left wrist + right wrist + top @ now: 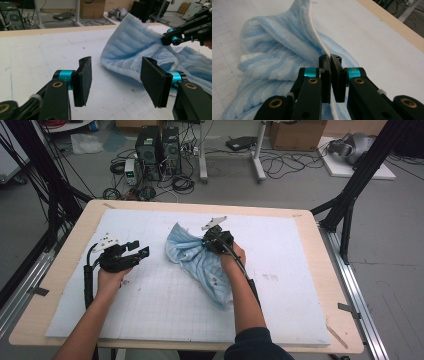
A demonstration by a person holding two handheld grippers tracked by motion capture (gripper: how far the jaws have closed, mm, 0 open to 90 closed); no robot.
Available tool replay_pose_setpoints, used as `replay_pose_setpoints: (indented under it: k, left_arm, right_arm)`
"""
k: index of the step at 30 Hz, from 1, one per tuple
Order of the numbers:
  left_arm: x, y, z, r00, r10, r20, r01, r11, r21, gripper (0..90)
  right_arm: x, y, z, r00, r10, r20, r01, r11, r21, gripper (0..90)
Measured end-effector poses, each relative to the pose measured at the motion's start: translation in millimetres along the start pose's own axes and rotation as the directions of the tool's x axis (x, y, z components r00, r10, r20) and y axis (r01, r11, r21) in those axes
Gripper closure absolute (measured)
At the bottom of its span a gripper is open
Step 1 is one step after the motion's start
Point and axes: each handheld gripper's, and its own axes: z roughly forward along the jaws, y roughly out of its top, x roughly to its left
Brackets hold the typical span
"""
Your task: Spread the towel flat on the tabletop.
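Right gripper (330, 60): one, jaws clamped on the edge of one blue striped towel (197, 260), lifting a fold. Left gripper (142, 251): one, jaws parted and empty, just beside the towel on one white mat (280, 240).

The right tongs (330, 75) hide the towel's (279, 60) pinched edge.

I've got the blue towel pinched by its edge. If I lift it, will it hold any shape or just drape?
Probably just drape: the blue towel already lies bunched and folded on the white mat. The right gripper, shut on the hem, raises only a soft peak. It looks plush, so slipping seems unlikely.
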Motion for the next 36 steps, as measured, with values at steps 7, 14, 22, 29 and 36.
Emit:
replay_pose_setpoints:
  k: [7,14,22,29,36]
  left_arm:
    - [-1.9,-1.5,1.7,1.0,0.001,0.002,-0.001,0.9999,0.015,43.0]
    - [-2.4,-2.9,2.8,1.0,0.0,0.006,-0.001,0.9997,0.022,43.0]
    - [-6.2,-5.5,8.0,0.9992,0.003,0.04,-0.005,0.9991,0.041,42.9]
    - [-19.1,-8.7,18.4,0.9916,0.017,0.128,-0.026,0.9972,0.07,37.3]
    - [-31.0,-11.3,26.4,0.9772,0.032,0.21,-0.052,0.9946,0.09,34.9]
  right_arm:
    - [-28.7,-9.5,-18.9,0.9814,0.098,0.165,-0.098,0.995,-0.007,87.3]
    - [-64.7,-33.8,-41.5,0.9093,0.239,0.34,-0.242,0.97,-0.035,87.2]
    - [-80.6,-69.5,-56.4,0.8345,0.402,0.377,-0.383,0.915,-0.128,66.7]
    - [-60.5,-81.5,-76.6,0.8885,0.401,0.224,-0.361,0.911,-0.199,44.0]
    - [-34.6,-108.5,-101.5,0.932,0.339,0.129,-0.312,0.931,-0.189,39.4]
